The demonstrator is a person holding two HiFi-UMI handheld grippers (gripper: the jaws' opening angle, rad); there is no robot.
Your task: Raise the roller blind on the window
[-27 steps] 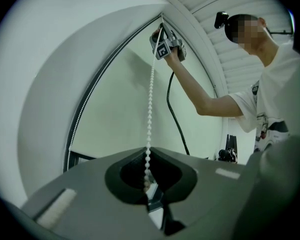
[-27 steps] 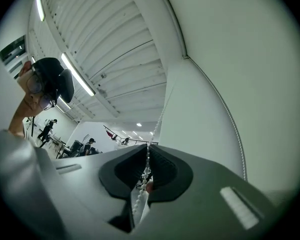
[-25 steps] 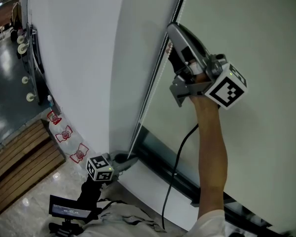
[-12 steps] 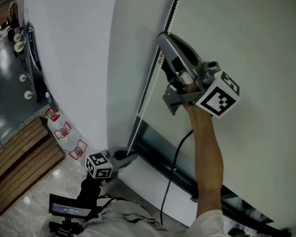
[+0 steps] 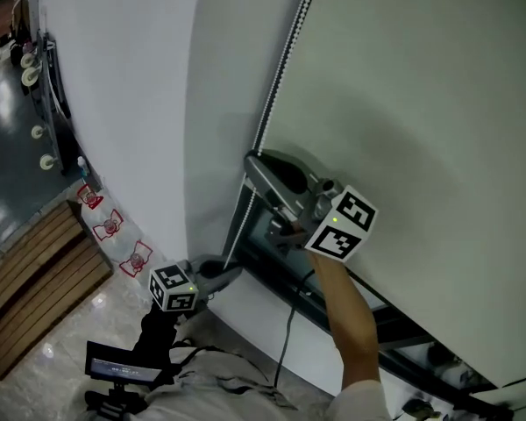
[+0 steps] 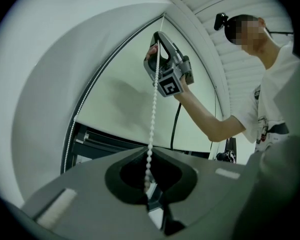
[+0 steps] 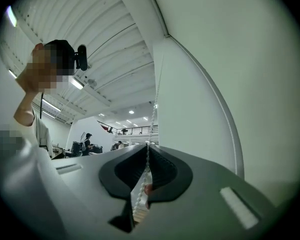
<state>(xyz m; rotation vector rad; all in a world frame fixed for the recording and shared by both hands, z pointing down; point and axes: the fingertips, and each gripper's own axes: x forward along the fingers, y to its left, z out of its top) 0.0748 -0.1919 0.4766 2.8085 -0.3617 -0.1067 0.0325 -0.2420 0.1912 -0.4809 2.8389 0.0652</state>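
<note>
The right gripper [image 5: 250, 160] is clamped on the white bead chain [image 5: 287, 55] near the lower edge of the roller blind [image 5: 421, 103]. Lower down, the left gripper [image 5: 236, 275] pinches the same chain, jaws tight together.

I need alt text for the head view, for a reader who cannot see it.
Seen from above, the right gripper grips a bead chain beside a pale roller blind. Lower down, the left gripper grips the same chain.

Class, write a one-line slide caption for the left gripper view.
Left hand-held gripper shut on the bead chain, which runs up to the right hand-held gripper by the blind.
</note>
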